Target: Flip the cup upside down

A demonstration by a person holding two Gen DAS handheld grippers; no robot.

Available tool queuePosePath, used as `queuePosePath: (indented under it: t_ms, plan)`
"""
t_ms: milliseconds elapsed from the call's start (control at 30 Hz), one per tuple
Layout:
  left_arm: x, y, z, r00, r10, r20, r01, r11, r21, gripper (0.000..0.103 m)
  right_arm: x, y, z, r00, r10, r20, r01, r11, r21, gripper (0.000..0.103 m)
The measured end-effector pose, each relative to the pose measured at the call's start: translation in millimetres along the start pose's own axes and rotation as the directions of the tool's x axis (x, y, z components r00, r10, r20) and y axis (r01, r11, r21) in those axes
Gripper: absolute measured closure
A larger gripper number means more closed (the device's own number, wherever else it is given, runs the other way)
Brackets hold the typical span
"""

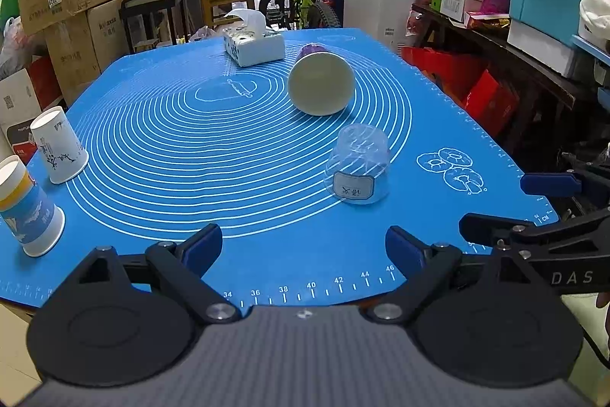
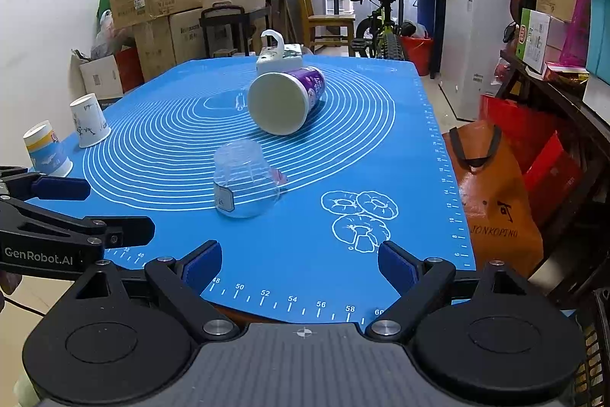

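Both tongs, left (image 1: pixel 303 247) and right (image 2: pixel 299 264), gape empty at the desk's near edge. Three cups stand inverted; the purple cup (image 2: pixel 286 98) lies sideways, apparently still unflipped.

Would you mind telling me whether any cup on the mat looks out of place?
Yes: the purple cup lies on its side mid-mat near the tissue box, while the other three cups stand upside down.
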State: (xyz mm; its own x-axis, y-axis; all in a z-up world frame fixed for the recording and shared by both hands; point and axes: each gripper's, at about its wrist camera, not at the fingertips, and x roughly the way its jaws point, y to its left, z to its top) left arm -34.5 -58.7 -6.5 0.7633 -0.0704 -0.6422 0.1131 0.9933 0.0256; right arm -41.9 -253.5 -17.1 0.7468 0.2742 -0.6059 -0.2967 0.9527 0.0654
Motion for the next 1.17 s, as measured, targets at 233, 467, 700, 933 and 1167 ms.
queuePosePath:
  t_ms: [233,467,700,933,1167]
  plan:
    - [1,0,0,1.0,0.001,-0.002,-0.001,1.0,0.001,0.011,1,0,0,1.0,0.001,-0.002,-0.001,1.0,0.001,0.013]
    - [3,-1,-2,1.0,0.002,-0.007,-0.002,1.0,0.003,0.011,2,0,-1,1.0,0.003,-0.002,-0.003,1.0,0.003,0.013]
    - [4,-2,-2,1.0,0.002,-0.01,-0.002,1.0,0.002,0.011,6,-3,-3,1.0,0.009,-0.008,-0.009,1.0,0.004,0.013]
    - [8,-3,-2,1.0,0.004,-0.017,-0.004,1.0,0.004,0.011,7,-4,-2,1.0,0.012,-0.008,-0.012,1.0,0.006,0.012]
    - [13,-8,-1,1.0,-0.012,-0.025,0.013,1.0,0.027,0.01,12,-10,-3,1.0,0.009,-0.014,-0.009,1.0,0.027,0.012]
